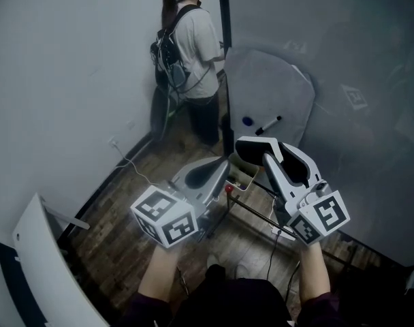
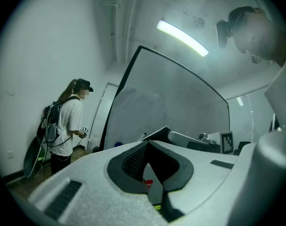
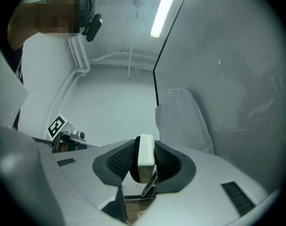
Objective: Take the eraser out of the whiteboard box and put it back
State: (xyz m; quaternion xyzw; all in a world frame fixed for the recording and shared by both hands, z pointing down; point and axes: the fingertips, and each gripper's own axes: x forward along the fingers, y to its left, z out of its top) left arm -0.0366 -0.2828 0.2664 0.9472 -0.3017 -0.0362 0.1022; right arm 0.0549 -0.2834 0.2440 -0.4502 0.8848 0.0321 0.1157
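My right gripper is shut on the eraser, a white block with a dark felt side that stands upright between the pads. In the head view the right gripper is held up in front of the grey whiteboard, above a small open box at the board's foot. A red item lies by that box. My left gripper hovers just left of the box, its tips together and nothing between them. In the left gripper view the left gripper points level toward the board.
A person with a backpack stands at the far wall, back turned. A blue magnet and a black marker stick on the board. A white cable trails over the wooden floor. A white panel leans at the lower left.
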